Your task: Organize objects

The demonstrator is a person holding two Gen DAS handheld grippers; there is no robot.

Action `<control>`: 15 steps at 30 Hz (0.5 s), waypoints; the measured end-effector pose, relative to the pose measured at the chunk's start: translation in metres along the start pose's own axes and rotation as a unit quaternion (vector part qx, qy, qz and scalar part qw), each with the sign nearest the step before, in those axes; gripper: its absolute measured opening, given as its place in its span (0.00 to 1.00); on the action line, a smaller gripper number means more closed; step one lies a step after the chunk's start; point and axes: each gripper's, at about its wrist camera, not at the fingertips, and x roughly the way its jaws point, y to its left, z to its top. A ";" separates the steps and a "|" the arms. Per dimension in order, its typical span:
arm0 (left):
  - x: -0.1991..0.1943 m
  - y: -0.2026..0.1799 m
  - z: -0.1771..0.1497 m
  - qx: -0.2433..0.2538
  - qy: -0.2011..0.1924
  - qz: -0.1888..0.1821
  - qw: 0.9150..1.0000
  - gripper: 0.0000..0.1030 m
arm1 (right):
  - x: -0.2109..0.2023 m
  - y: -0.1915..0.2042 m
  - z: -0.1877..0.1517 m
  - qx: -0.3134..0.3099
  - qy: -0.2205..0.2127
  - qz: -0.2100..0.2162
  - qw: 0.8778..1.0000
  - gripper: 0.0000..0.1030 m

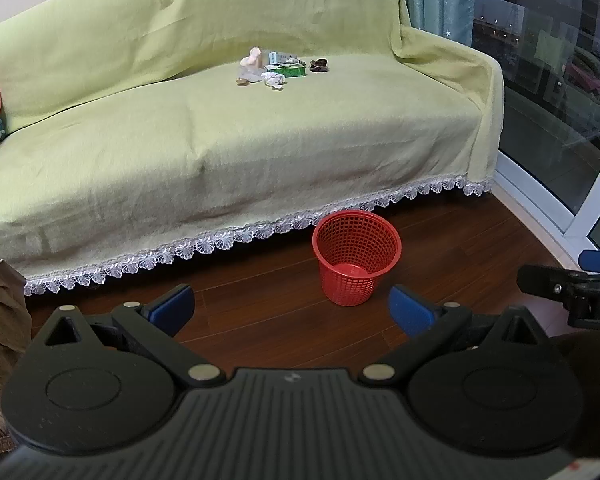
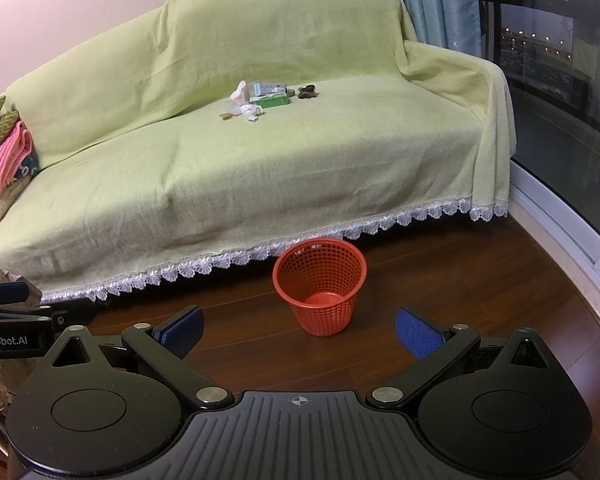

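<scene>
While both the left tongs (image 1: 291,311) and right tongs (image 2: 299,332) hang released above the wooden floor (image 2: 440,280), a red mesh basket (image 1: 356,256) stands before the green-covered sofa (image 1: 220,140), whose seat carries small clutter (image 1: 278,68).

Each tool is matte black: ribbed centre plate with a crosshair mark, two round hubs, silver rivets, blue textured pads (image 2: 418,332). White "enRobot.AI" lettering marks the left tool (image 1: 292,312); the right tool (image 2: 298,330) matches.
</scene>
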 end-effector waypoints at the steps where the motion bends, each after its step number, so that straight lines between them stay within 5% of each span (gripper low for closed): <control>1: -0.001 0.000 -0.001 0.000 -0.001 0.000 1.000 0.99 | -0.001 -0.001 -0.001 0.001 0.000 0.000 1.000 0.97; 15: -0.010 -0.001 0.007 -0.010 -0.009 0.004 1.000 0.99 | -0.007 0.001 0.006 -0.006 -0.004 0.000 1.000 0.97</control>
